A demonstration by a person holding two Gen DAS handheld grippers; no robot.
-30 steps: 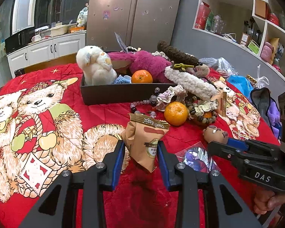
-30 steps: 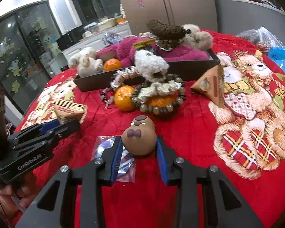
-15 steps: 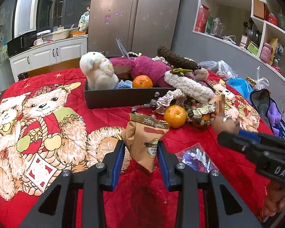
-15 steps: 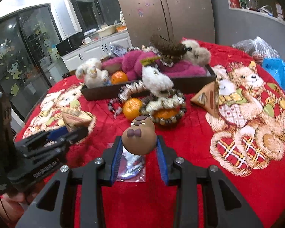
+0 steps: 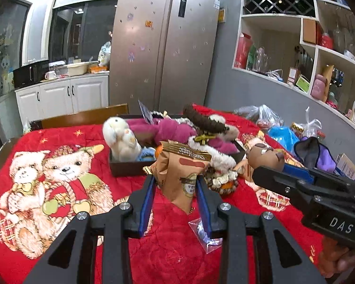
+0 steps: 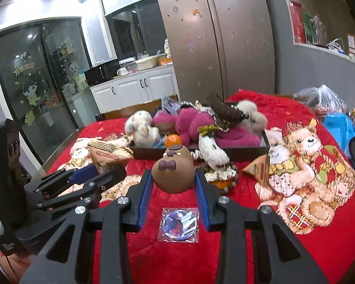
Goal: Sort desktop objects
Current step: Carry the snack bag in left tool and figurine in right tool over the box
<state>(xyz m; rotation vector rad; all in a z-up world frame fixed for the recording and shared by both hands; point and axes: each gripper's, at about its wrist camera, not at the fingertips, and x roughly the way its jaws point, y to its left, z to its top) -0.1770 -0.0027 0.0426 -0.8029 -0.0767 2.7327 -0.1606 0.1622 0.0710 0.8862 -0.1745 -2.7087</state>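
Note:
My left gripper (image 5: 175,187) is shut on a brown snack bag (image 5: 182,172) and holds it in the air above the red cloth. It also shows in the right wrist view (image 6: 106,156). My right gripper (image 6: 174,184) is shut on a brown round bear-head toy (image 6: 175,174), also lifted; the toy shows at right in the left wrist view (image 5: 264,157). A dark tray (image 6: 248,152) behind holds plush toys (image 6: 142,129) and an orange (image 6: 173,140). A bagged round badge (image 6: 181,222) lies on the cloth under my right gripper.
A pile of beads, scrunchies and an orange (image 6: 221,177) sits before the tray. A triangular brown packet (image 6: 259,169) lies to the right. Plastic bags (image 5: 269,118) and a blue bag (image 5: 284,137) lie at the table's far right. A chair back (image 5: 82,118) stands behind.
Both grippers have risen well above the table with their loads, so the tray and pile now look lower and farther. The badge bag has stayed on the cloth.

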